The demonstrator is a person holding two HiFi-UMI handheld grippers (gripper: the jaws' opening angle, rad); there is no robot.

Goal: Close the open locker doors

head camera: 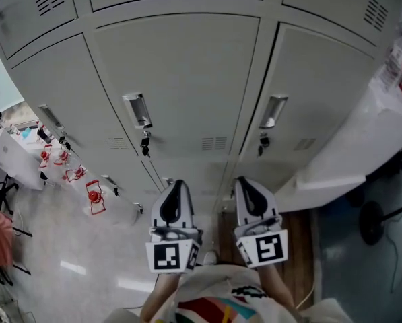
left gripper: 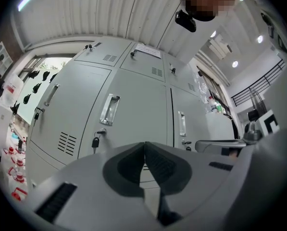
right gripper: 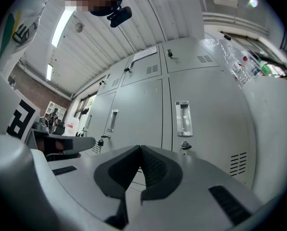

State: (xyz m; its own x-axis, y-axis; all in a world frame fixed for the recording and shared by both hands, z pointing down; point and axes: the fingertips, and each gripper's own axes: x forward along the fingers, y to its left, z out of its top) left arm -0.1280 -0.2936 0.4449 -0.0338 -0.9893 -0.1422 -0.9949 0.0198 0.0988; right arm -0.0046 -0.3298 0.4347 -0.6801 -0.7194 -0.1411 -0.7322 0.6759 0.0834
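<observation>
Facing grey lockers, all visible doors shut. Holding 2 empty grippers low: left gripper, right gripper, both clenched. Probably done; next, scan for open doors.

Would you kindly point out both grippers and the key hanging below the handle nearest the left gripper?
left gripper (head camera: 178, 183), head view, closed jaw tips.
right gripper (head camera: 242, 180), head view, closed jaw tips.
key (head camera: 145, 144), head view, its hanging body.
</observation>
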